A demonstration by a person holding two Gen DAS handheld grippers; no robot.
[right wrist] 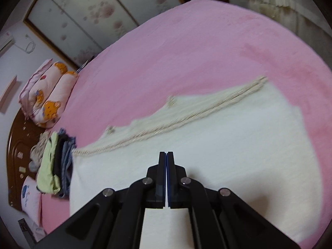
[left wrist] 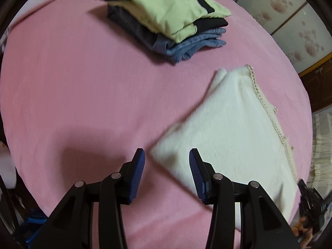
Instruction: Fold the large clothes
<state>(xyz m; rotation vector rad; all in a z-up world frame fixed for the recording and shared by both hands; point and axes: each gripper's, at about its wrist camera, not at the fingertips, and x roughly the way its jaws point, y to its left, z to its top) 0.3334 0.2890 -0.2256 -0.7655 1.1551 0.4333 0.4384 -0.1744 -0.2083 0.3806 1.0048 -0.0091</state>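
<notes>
Folded white fuzzy garment, braid-trimmed, flat on pink bedsheet, near stack of folded clothes. Left gripper: jaws apart, empty, over garment's corner. Right gripper: jaws together, nothing held.

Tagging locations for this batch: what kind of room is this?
Most likely a home bedroom: a bed with a pink sheet, cartoon-print pillows by a wooden headboard, and sliding floral wardrobe doors.
</notes>
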